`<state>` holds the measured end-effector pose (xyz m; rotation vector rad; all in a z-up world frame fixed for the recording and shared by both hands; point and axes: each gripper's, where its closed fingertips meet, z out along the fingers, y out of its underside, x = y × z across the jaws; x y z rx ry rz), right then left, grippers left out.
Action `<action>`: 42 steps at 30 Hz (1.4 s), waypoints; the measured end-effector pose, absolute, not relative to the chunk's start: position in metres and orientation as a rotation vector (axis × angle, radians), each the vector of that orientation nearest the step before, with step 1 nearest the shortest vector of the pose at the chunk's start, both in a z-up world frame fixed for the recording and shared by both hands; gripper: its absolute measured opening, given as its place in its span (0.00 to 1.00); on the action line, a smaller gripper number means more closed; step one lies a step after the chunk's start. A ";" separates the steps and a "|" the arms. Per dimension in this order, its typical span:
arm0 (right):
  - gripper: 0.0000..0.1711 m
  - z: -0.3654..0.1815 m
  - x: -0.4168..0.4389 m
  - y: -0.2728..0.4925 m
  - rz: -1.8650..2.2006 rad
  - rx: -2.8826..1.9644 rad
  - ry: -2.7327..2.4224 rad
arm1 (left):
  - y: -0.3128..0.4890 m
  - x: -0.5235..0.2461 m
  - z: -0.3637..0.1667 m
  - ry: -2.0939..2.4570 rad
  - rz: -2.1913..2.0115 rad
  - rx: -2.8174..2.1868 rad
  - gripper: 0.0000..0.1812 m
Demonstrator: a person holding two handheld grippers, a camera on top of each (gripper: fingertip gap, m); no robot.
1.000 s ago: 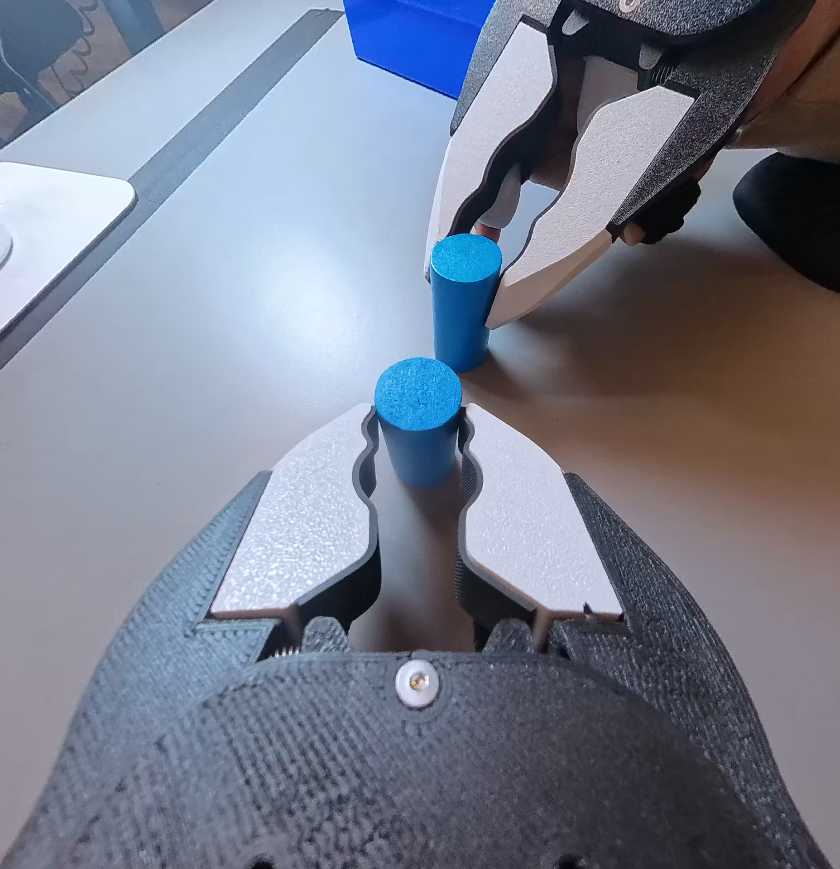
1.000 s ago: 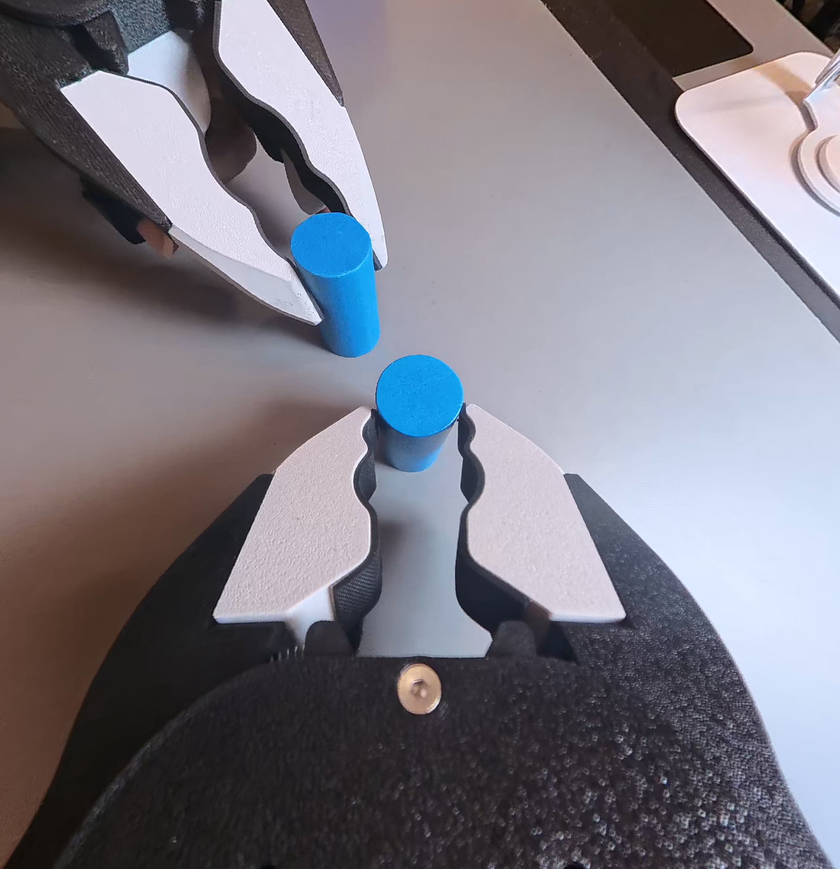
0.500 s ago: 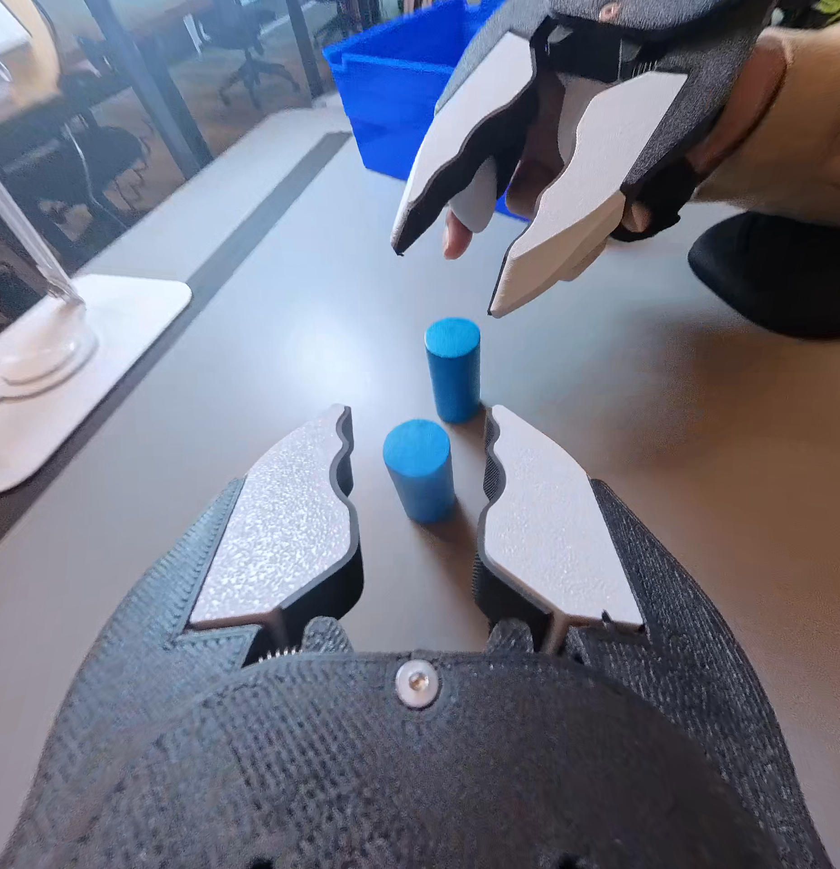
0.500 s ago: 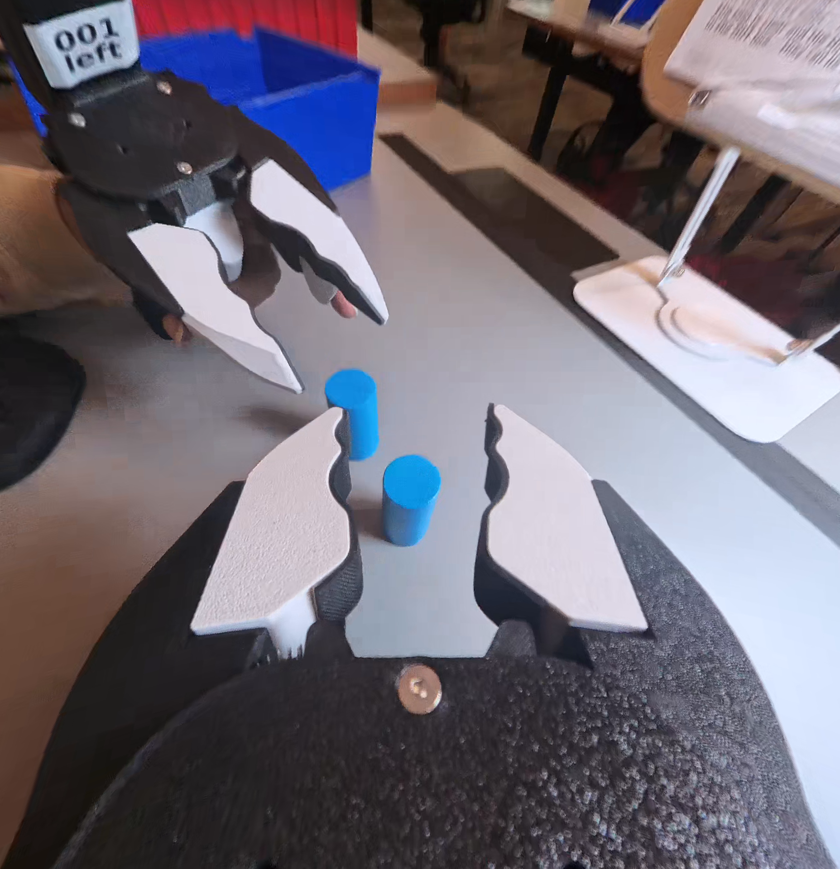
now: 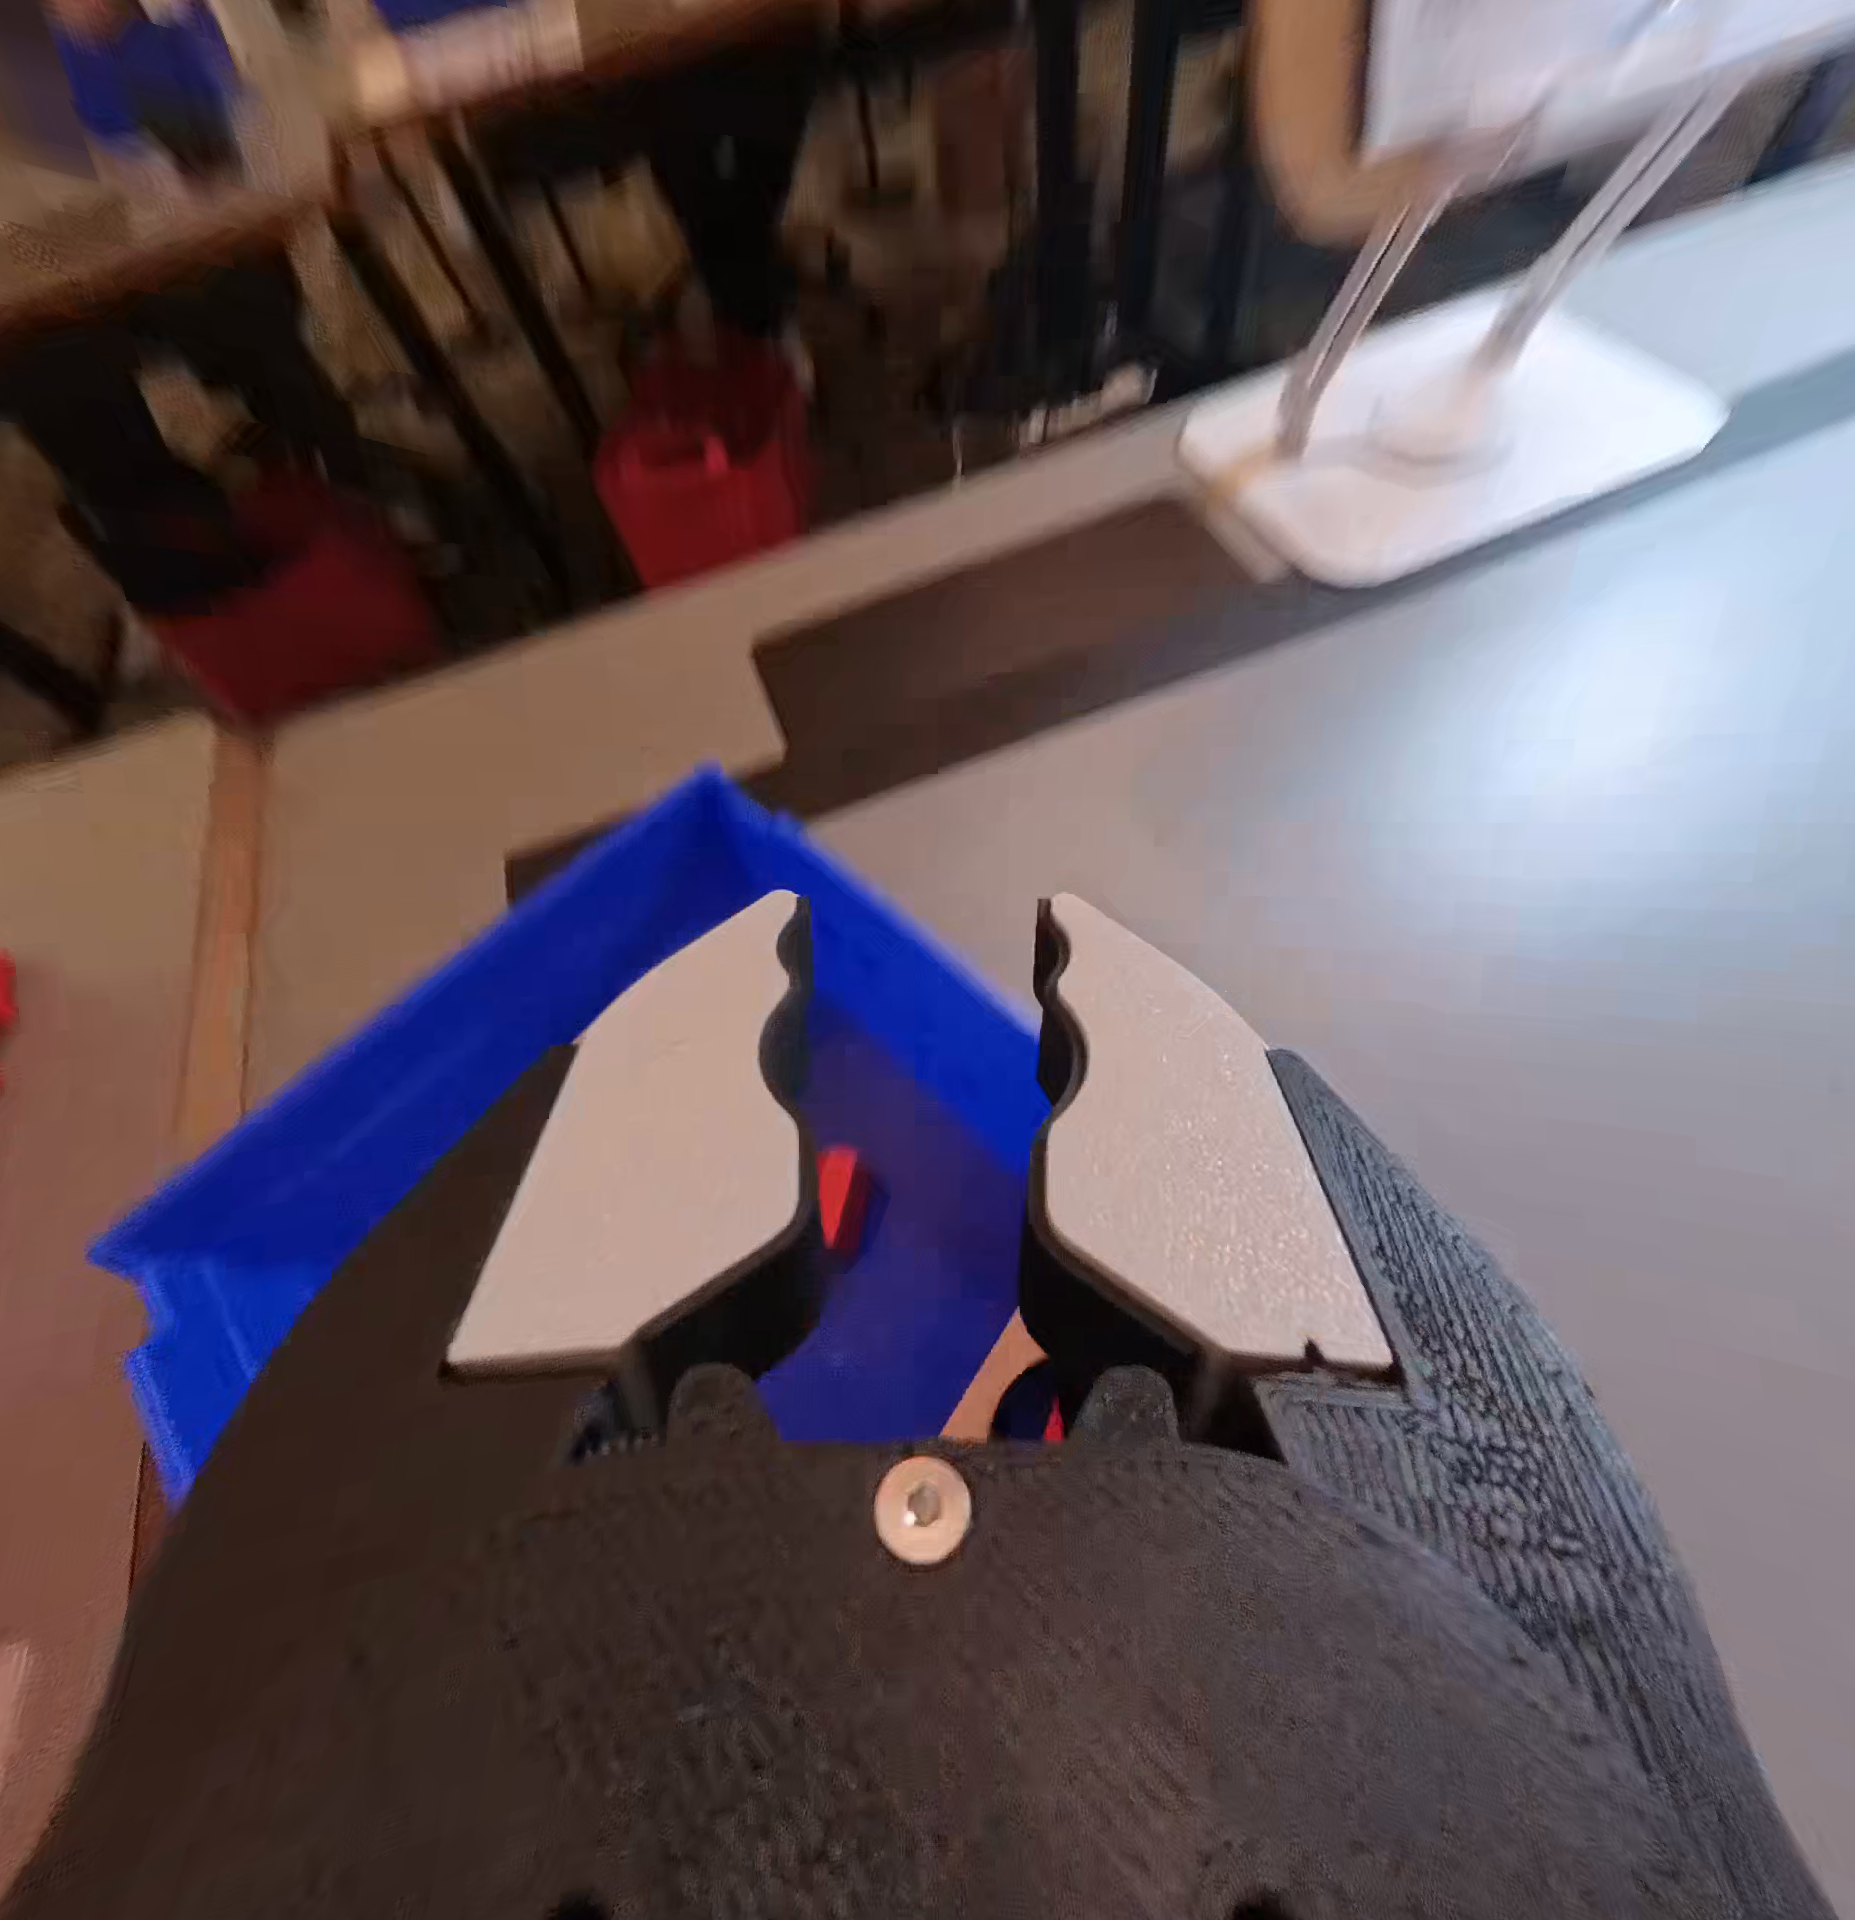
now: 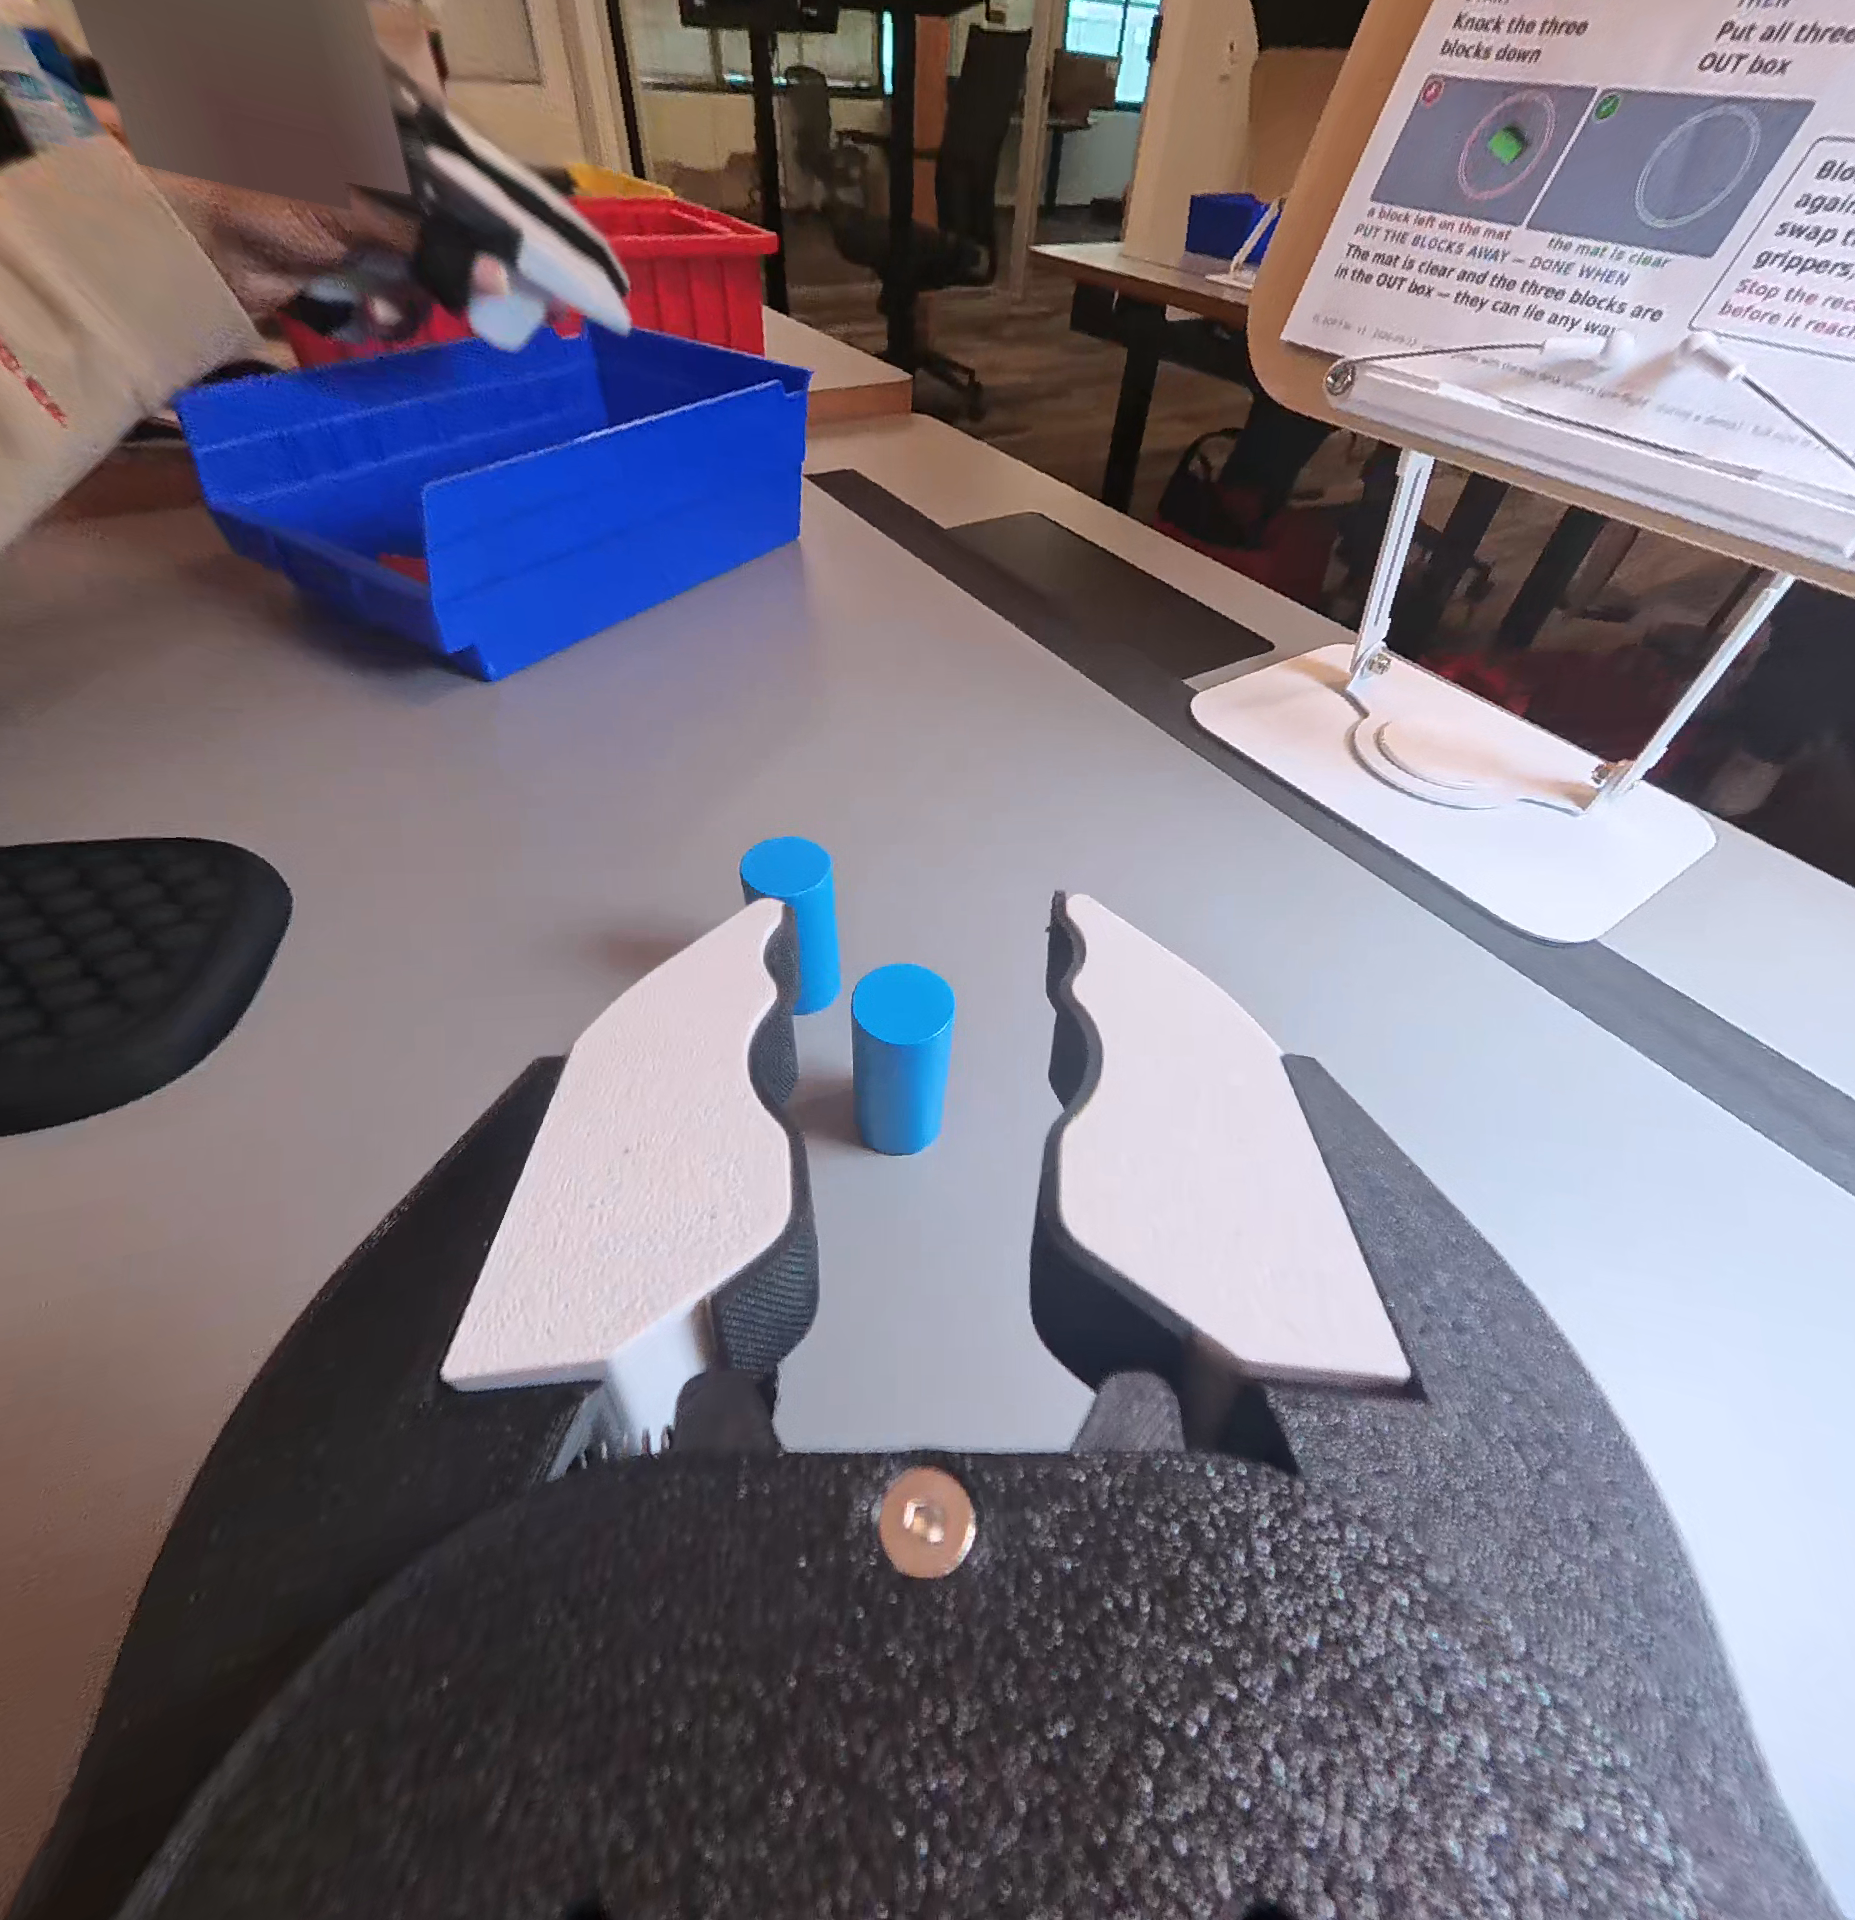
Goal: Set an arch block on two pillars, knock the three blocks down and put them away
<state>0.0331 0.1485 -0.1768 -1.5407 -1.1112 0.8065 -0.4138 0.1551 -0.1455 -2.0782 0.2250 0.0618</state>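
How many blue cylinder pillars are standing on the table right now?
2: the nearer pillar between the right gripper's open fingers, the farther pillar just beyond its left fingertip. Both upright, apart.

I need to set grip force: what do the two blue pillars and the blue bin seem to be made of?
The near pillar and far pillar look like painted wood or dense foam: matte, even blue, no gloss. The blue bin looks like moulded plastic: thin ribbed walls with a slight sheen.

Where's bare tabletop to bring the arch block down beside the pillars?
Bare grey table lies between the blue bin and the two blue pillars, and right of them toward the white stand base. Crowded: between the pillars and the black pad.
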 end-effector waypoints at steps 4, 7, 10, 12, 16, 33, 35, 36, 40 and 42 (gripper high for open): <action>0.23 -0.176 0.030 0.143 0.815 -1.524 -1.129 | 0.140 -0.464 -0.247 0.226 0.153 -2.406 0.26; 0.22 -0.181 0.026 0.139 0.790 -1.517 -1.158 | 0.139 -0.468 -0.279 0.228 0.152 -2.483 0.26; 0.21 -0.186 0.022 0.137 0.790 -1.518 -1.168 | 0.139 -0.474 -0.295 0.295 0.271 -2.546 0.09; 0.21 -0.189 0.021 0.138 0.794 -1.518 -1.163 | 0.141 -0.482 -0.288 0.284 0.395 -2.547 0.08; 0.21 -0.187 0.020 0.142 0.785 -1.495 -1.124 | 0.158 -0.453 -0.203 0.168 0.346 -2.209 0.08; 0.31 -0.124 -0.034 0.101 0.305 -0.897 -1.222 | 0.068 -0.052 -0.091 0.417 -1.799 -1.287 0.08; 0.21 -0.133 -0.035 0.095 0.247 -0.845 -1.256 | 0.071 -0.045 -0.107 0.400 -1.840 -1.328 0.08; 0.20 -0.137 -0.036 0.094 0.220 -0.828 -1.267 | 0.073 -0.045 -0.110 0.372 -1.872 -1.326 0.08; 0.20 -0.150 -0.034 0.098 0.414 -0.989 -1.334 | 0.084 -0.049 -0.121 0.376 -1.787 -1.360 0.09; 0.19 -0.163 -0.030 0.103 0.542 -1.151 -1.400 | 0.095 -0.057 -0.129 0.415 -1.595 -1.395 0.12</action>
